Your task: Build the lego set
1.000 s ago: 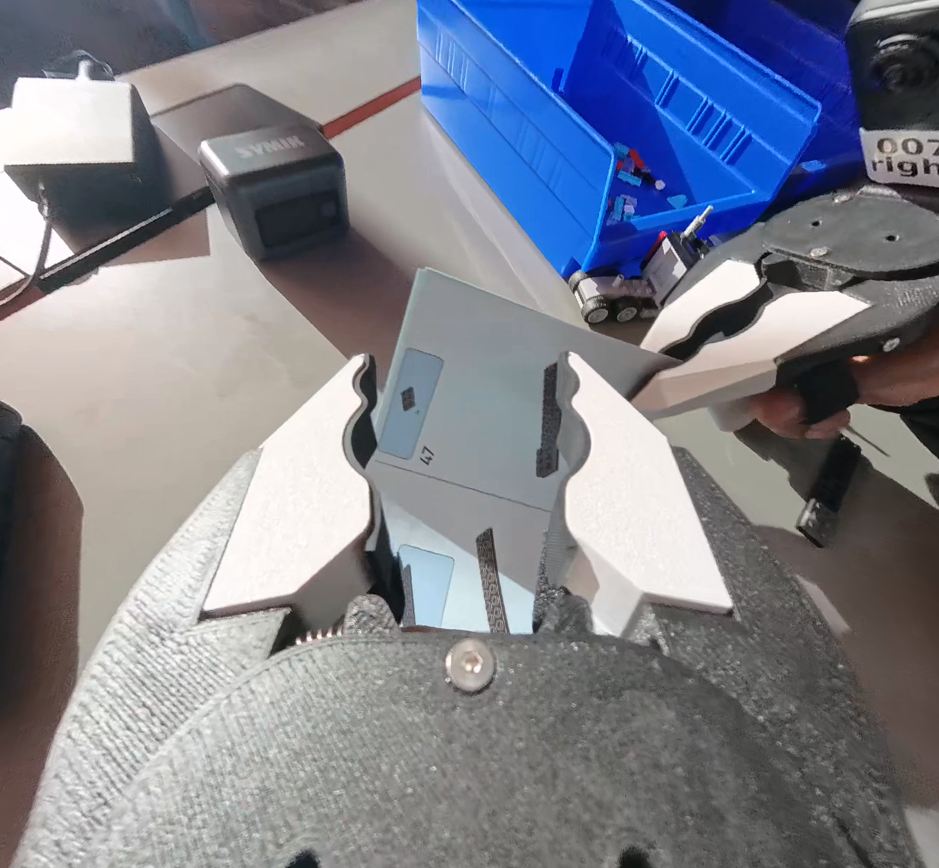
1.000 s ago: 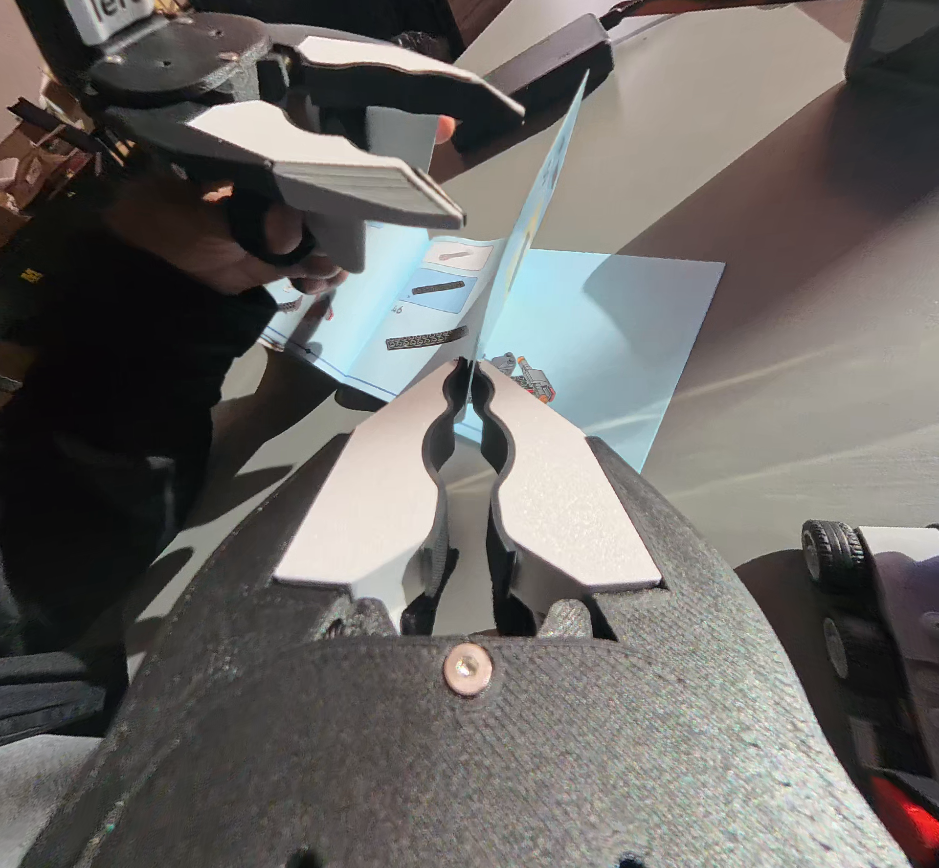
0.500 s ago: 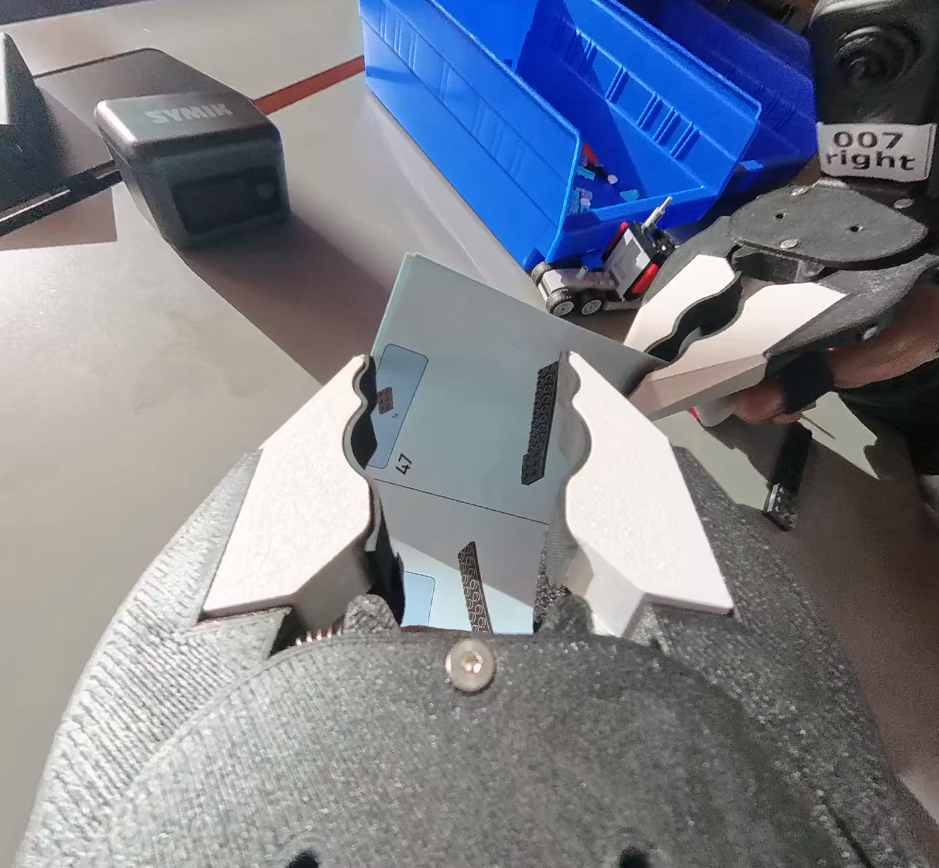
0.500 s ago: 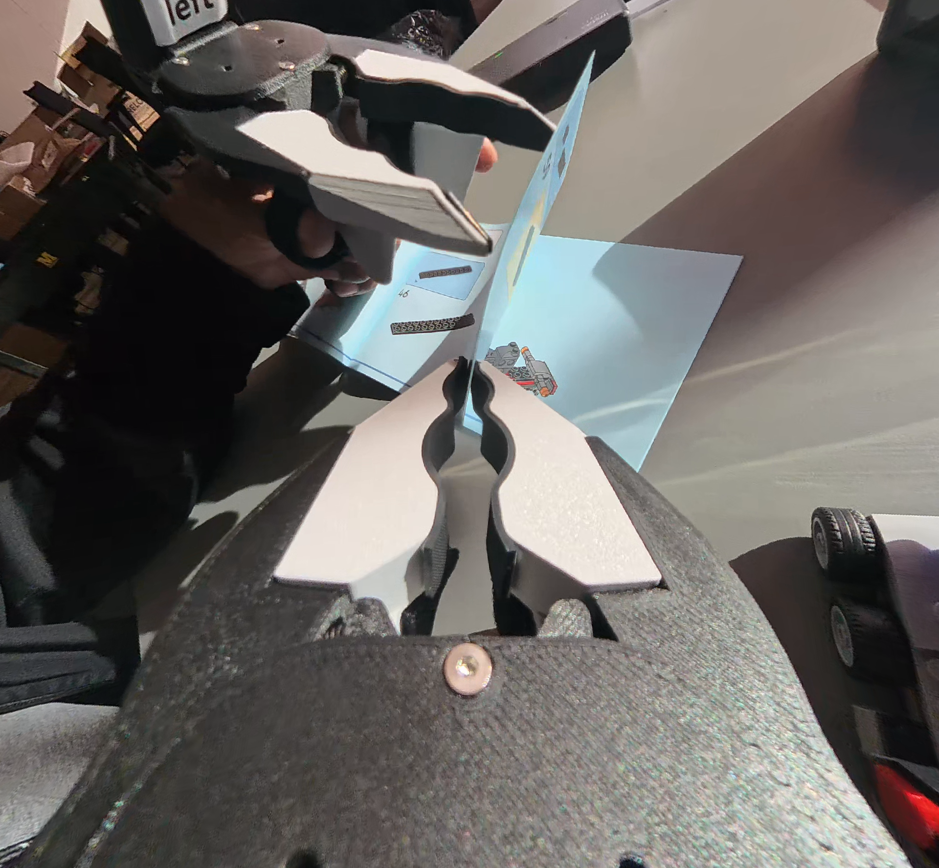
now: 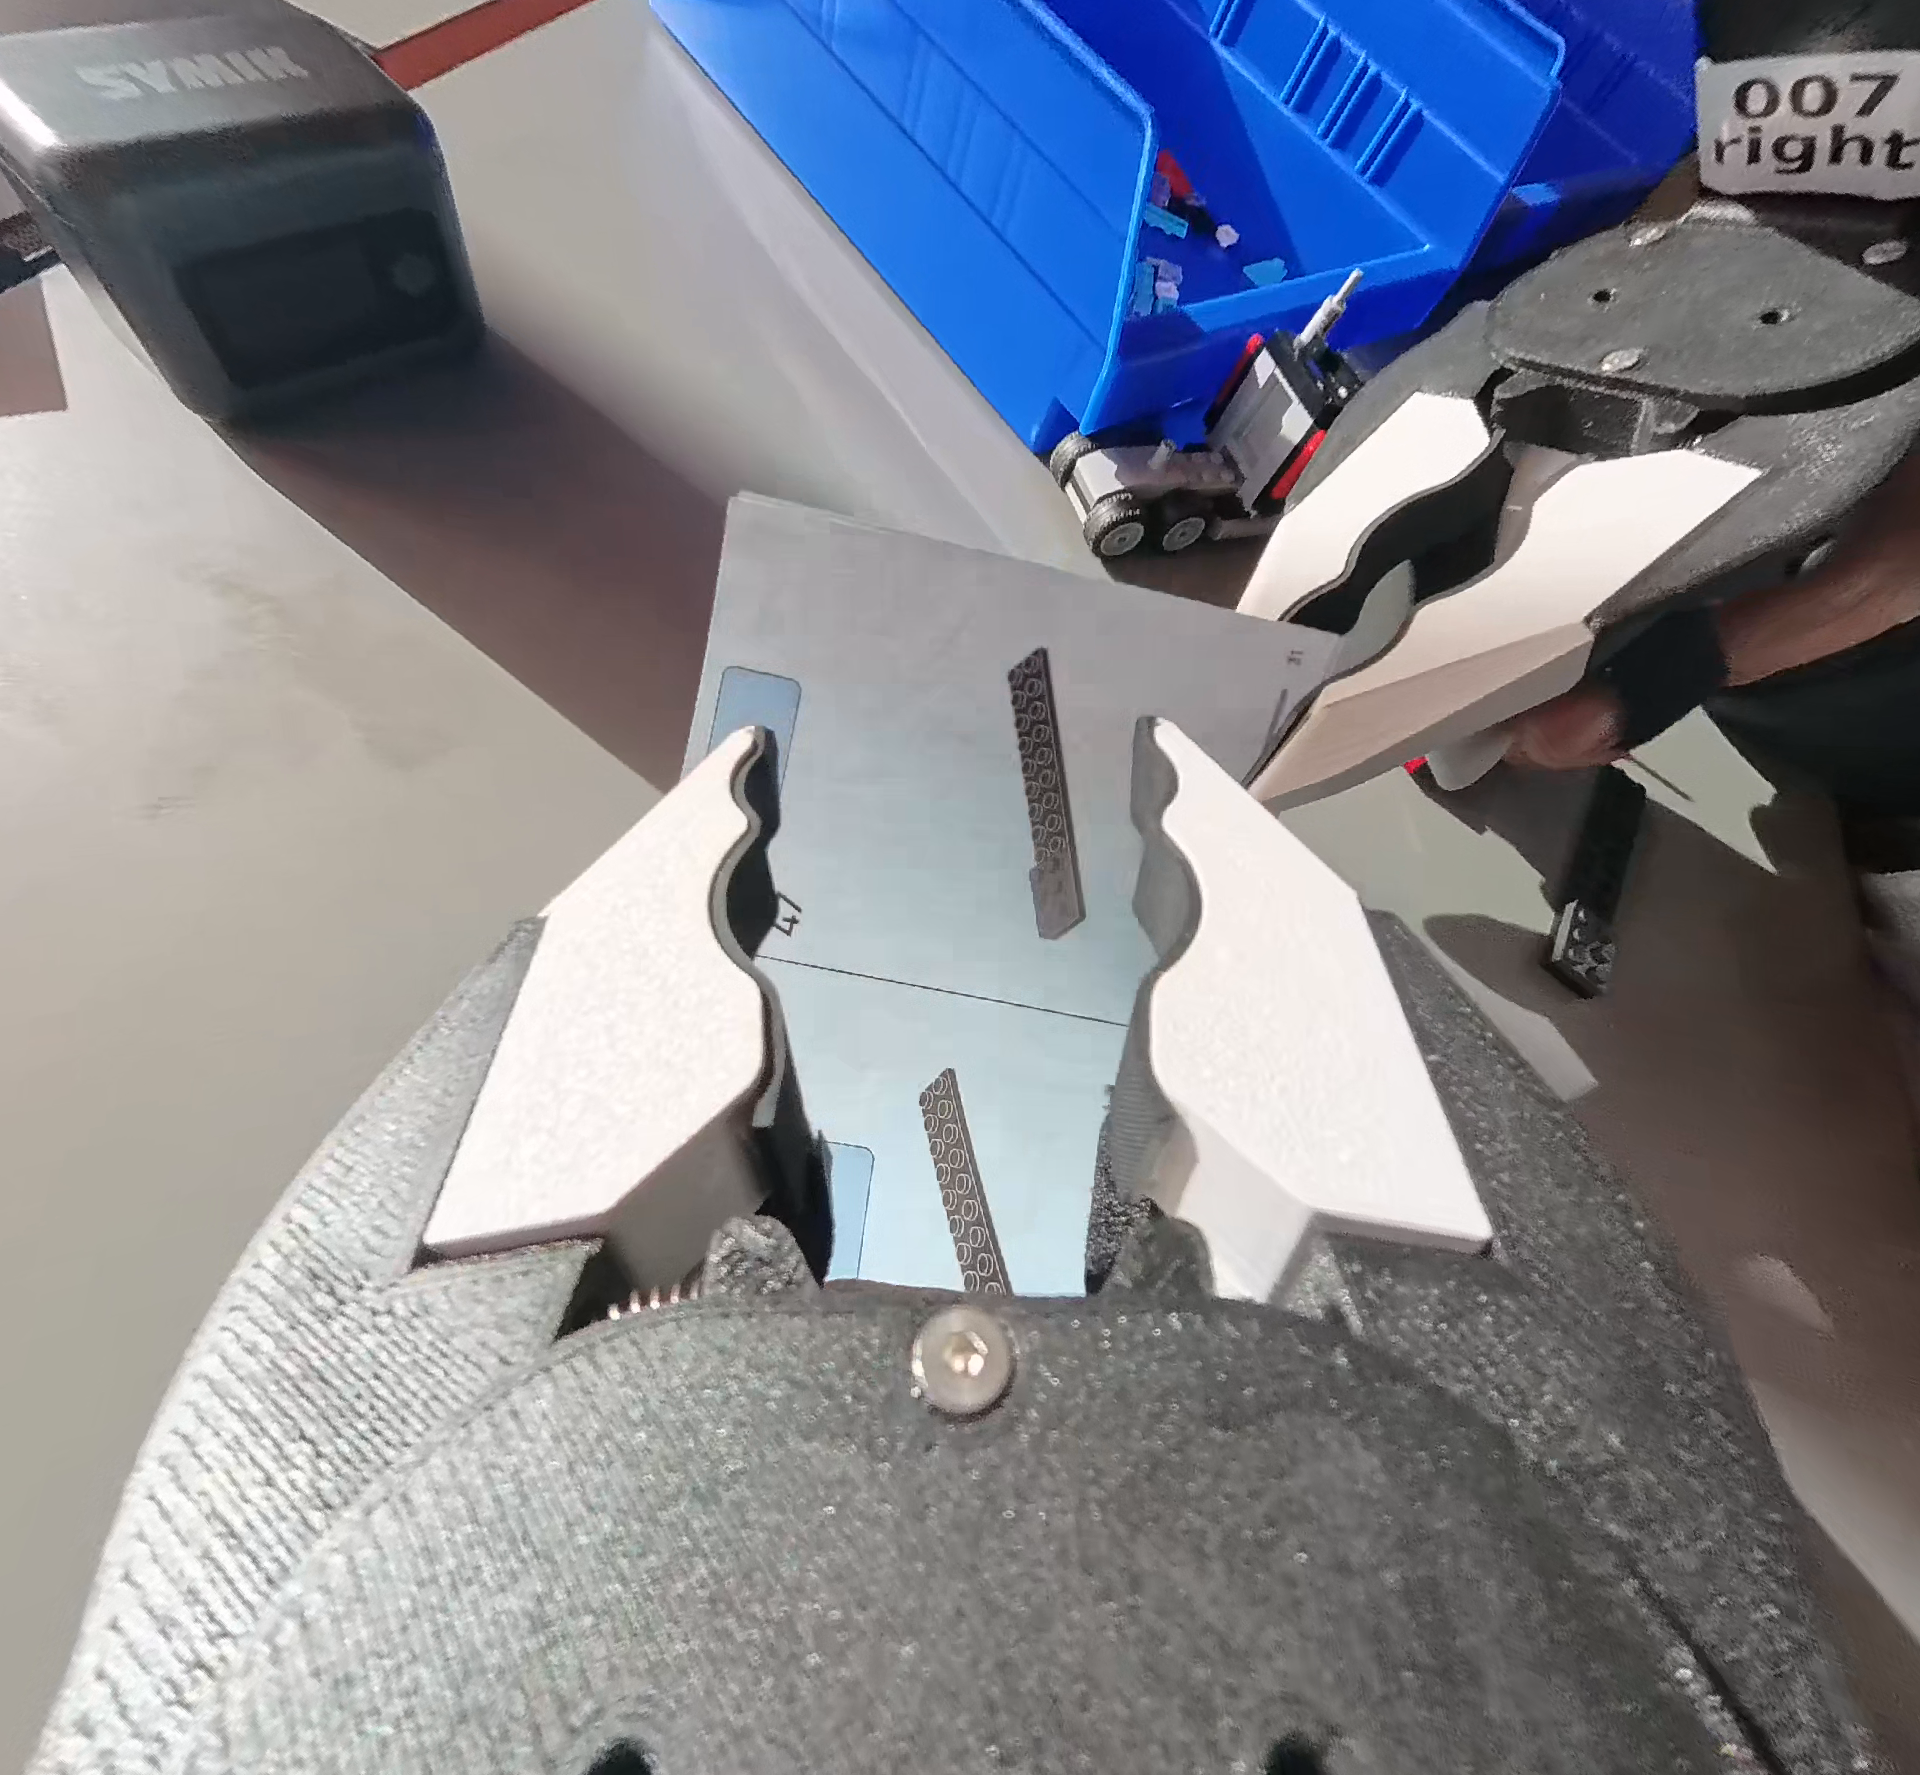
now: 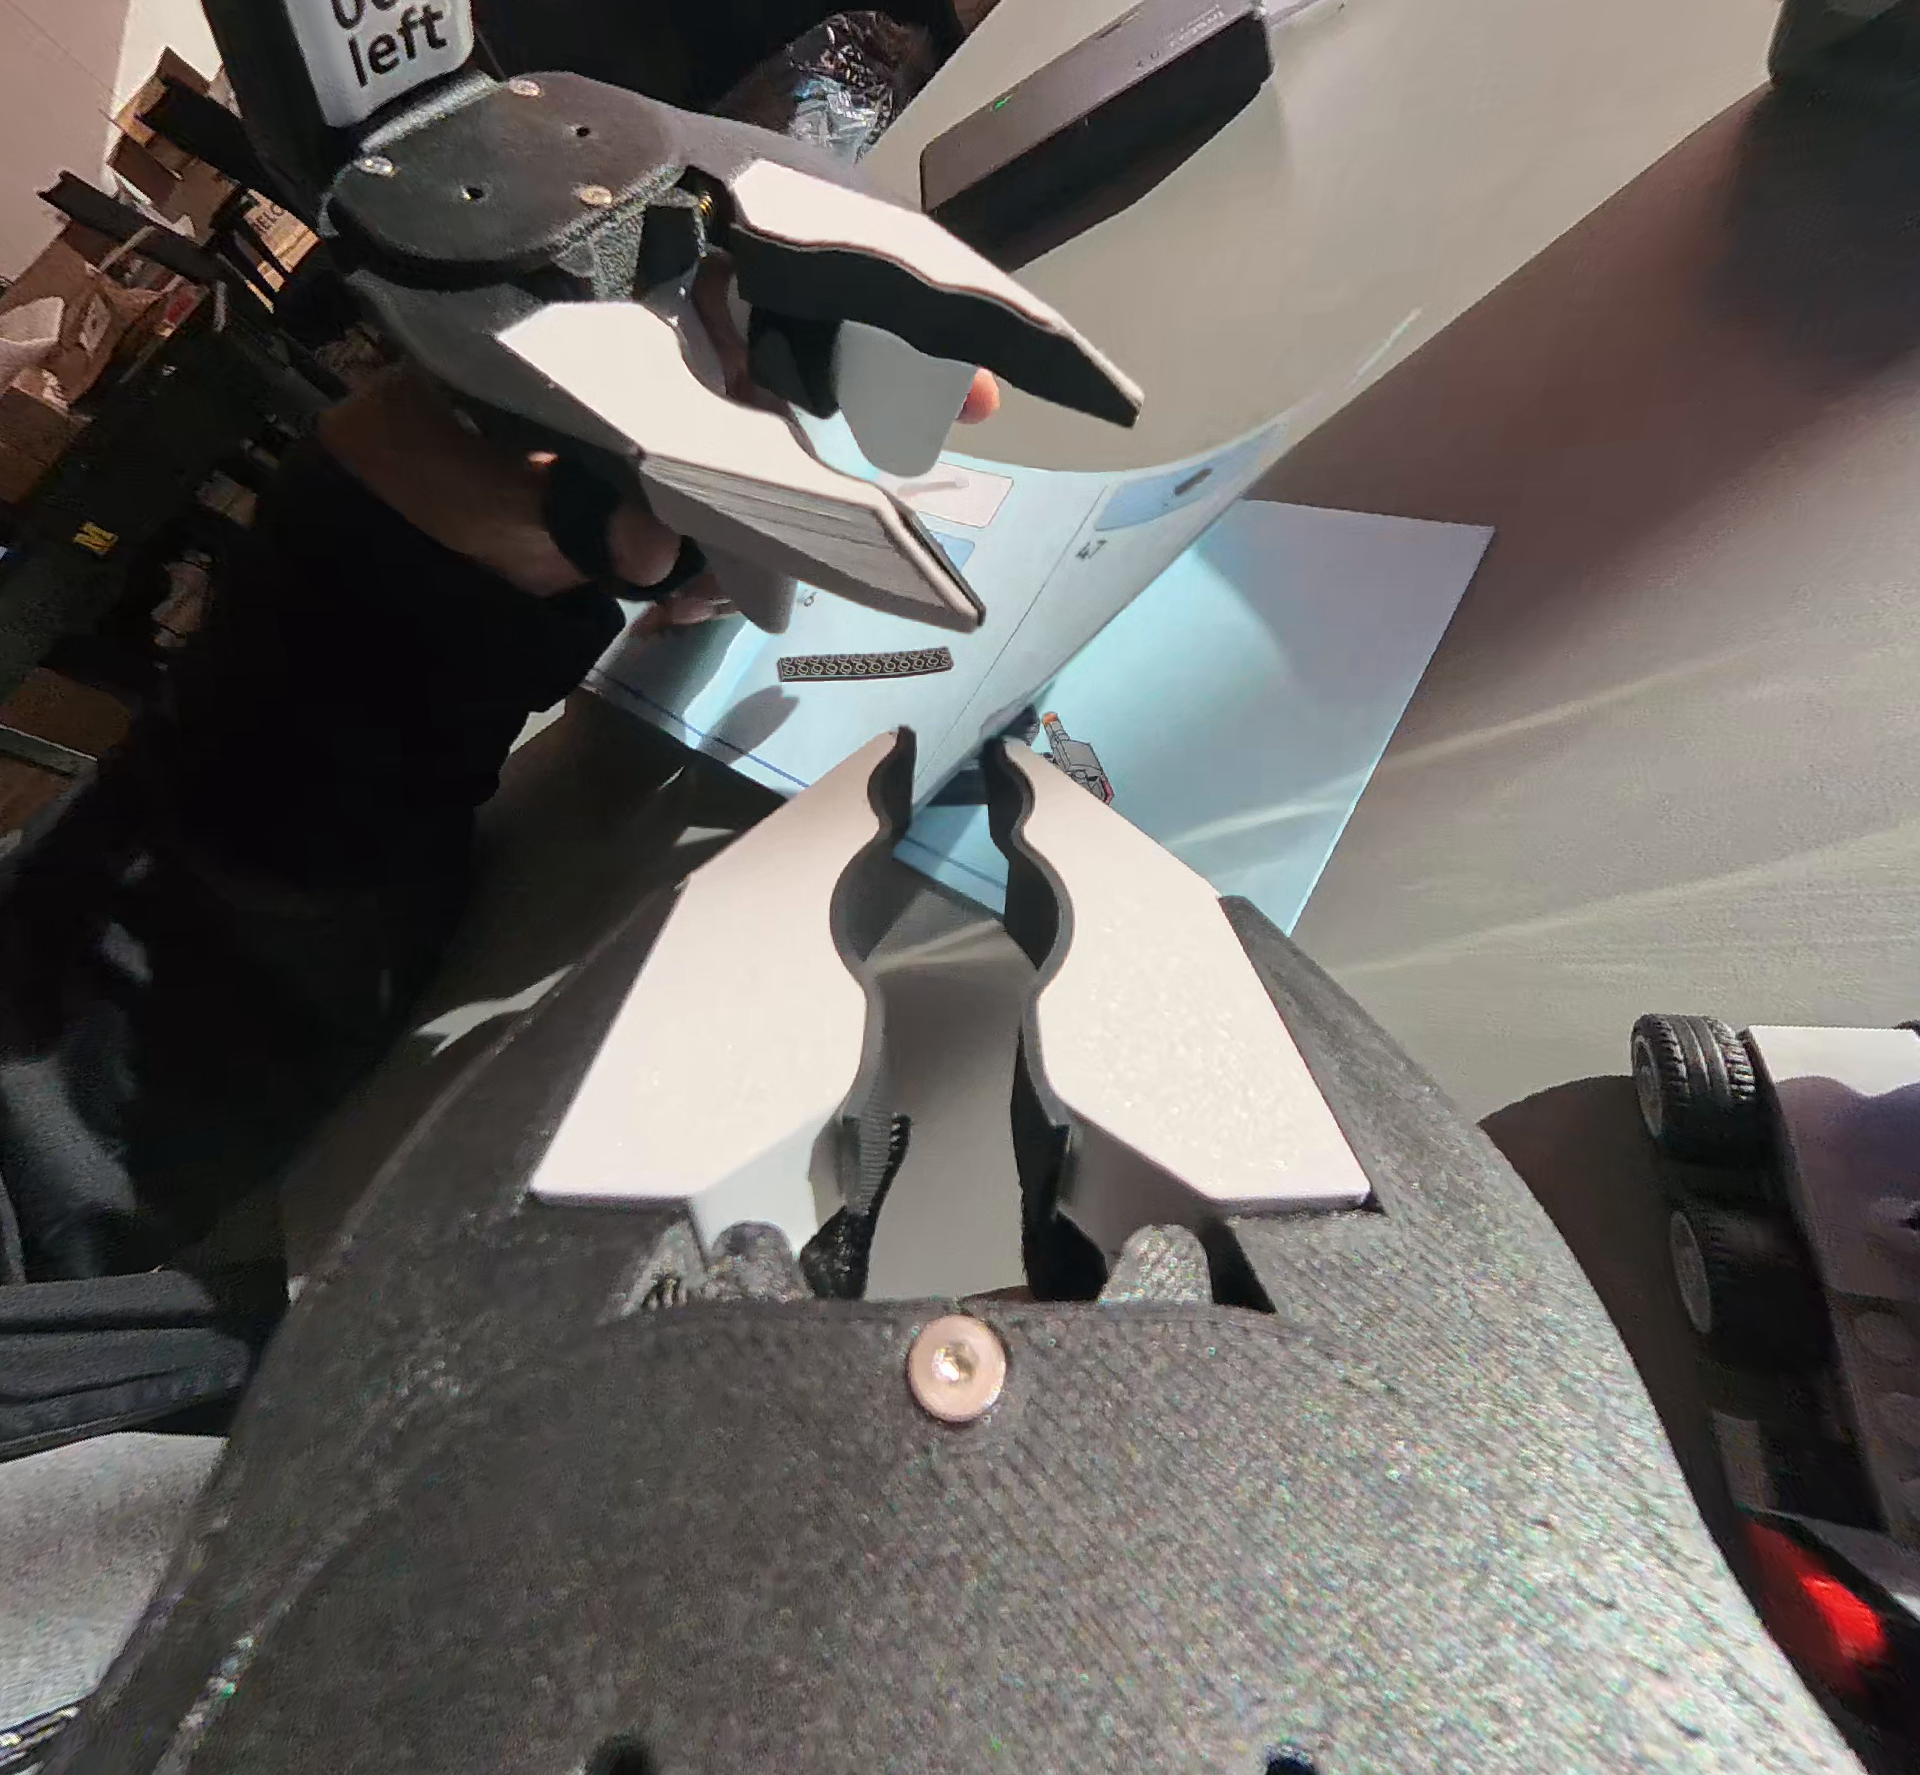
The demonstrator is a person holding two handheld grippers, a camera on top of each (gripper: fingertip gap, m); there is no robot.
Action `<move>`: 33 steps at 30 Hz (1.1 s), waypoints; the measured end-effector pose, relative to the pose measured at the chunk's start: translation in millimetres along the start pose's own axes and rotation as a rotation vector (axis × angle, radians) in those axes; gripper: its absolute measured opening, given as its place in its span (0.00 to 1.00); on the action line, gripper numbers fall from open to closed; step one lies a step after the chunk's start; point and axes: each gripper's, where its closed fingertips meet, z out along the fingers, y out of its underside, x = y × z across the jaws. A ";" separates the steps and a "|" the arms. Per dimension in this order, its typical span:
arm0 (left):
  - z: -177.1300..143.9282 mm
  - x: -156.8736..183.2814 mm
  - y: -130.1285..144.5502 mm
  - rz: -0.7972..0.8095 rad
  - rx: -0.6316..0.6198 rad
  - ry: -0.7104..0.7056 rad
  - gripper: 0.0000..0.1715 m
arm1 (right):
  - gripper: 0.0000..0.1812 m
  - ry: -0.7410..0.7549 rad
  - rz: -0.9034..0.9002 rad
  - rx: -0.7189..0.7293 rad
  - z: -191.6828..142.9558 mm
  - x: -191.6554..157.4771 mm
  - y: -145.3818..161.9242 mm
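I'm looking across a pale grey surface [image 5: 312, 686] with hard light throwing long shadows and a red line [image 5: 499, 21] crossing its far part, while off to the left a dim, cluttered stretch of cardboard boxes [image 6: 62, 312] sits under a plain pale wall [image 6: 62, 11].

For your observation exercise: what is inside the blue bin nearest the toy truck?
The blue bin holds a few small loose lego pieces, light blue, red and pale ones, gathered at its front corner. Its front wall hides whatever lies lower down there.
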 end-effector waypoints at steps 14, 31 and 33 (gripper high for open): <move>2.8 -4.4 16.4 -0.042 -0.083 -0.010 0.42 | 0.03 0.005 -0.003 -0.021 -3.1 3.9 3.5; -9.7 -12.4 -1.2 -0.058 0.021 -0.032 0.48 | 0.01 -0.084 -0.109 -0.075 -3.8 -16.8 13.0; -9.1 -9.1 -1.6 -0.048 0.023 -0.016 0.48 | 0.01 -0.087 -0.117 -0.081 -3.5 -17.7 14.3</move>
